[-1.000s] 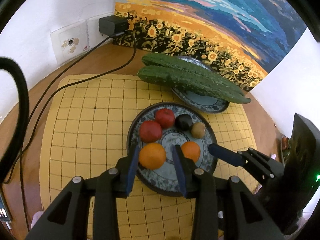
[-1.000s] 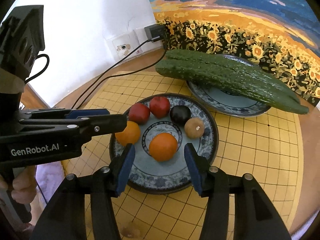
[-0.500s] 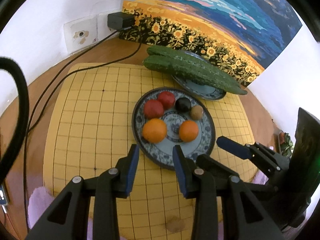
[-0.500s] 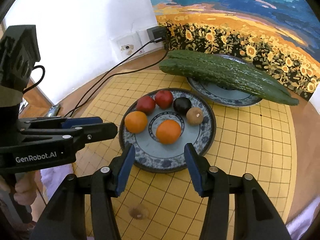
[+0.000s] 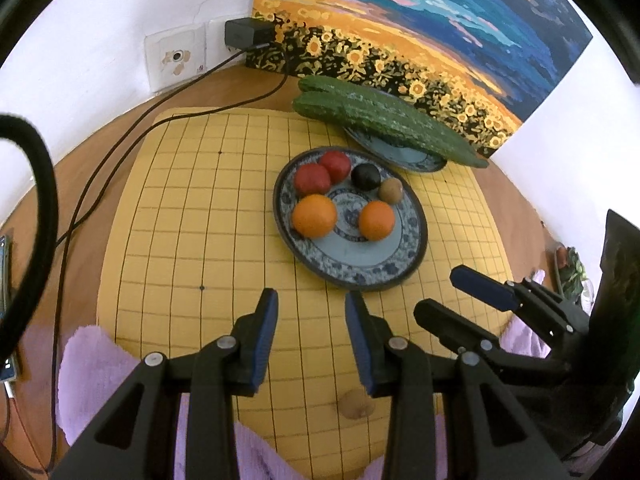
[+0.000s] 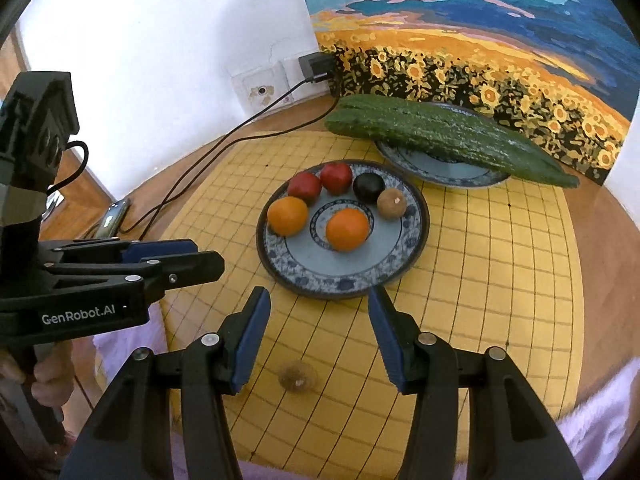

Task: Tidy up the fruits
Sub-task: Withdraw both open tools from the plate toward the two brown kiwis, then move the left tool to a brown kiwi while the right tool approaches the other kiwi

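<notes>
A blue patterned plate [image 5: 404,264] [image 6: 312,276] on the yellow grid board holds two oranges [image 5: 314,216] [image 6: 346,229], two red fruits [image 5: 312,179] [image 6: 336,177], a black fruit [image 5: 365,176] [image 6: 368,186] and a brown kiwi [image 5: 391,190] [image 6: 391,203]. Another brown kiwi [image 5: 356,404] [image 6: 297,376] lies on the board near the front edge. My left gripper [image 5: 311,306] is open and empty, short of the plate. My right gripper [image 6: 319,304] is open and empty, just in front of the plate's rim.
A second plate [image 6: 440,168] behind carries two long cucumbers [image 5: 384,124] [image 6: 448,136]. A sunflower painting [image 6: 480,60] leans on the back wall. Cables [image 5: 120,152] run from a wall charger [image 5: 244,34] along the left. Purple cloth [image 5: 88,372] lies under the board's front edge.
Both grippers have drawn back from the plate toward the board's front edge. The orange once between the left fingers and the one between the right fingers stay on the plate.
</notes>
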`<state>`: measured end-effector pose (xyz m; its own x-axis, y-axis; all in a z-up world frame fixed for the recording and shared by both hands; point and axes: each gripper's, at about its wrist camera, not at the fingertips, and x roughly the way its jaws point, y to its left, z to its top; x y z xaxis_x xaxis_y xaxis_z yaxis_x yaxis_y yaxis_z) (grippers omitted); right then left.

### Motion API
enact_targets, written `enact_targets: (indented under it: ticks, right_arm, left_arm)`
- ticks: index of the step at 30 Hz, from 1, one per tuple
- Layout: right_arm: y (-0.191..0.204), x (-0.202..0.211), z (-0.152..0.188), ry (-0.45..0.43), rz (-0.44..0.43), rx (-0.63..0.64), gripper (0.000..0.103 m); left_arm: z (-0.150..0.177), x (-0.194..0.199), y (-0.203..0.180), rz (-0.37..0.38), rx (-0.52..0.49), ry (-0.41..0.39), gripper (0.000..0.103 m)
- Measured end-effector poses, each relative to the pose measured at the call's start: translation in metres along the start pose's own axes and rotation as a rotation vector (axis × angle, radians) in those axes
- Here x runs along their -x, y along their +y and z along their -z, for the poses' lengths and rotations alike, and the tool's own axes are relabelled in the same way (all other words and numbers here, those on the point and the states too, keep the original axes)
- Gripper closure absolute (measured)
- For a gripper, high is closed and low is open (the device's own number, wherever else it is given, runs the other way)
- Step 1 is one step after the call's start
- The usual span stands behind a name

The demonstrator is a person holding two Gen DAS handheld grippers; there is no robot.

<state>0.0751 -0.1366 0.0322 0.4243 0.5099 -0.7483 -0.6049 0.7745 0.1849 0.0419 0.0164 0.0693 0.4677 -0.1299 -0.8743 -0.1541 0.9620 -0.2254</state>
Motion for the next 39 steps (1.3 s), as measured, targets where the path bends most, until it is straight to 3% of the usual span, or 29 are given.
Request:
enact_targets:
  ticks: [16,39]
  right_arm:
    - [0.007,0.019,0.033,0.019,0.049,-0.067,0.051]
    - [0.003,0.028,0.072,0.024,0.18,-0.23,0.051]
  left_arm:
    - [0.038,0.009,-0.004,0.036,-0.047,0.059,0.067]
    - [0.06,-0.017,-0.026,0.143,-0.238,0.155,0.067]
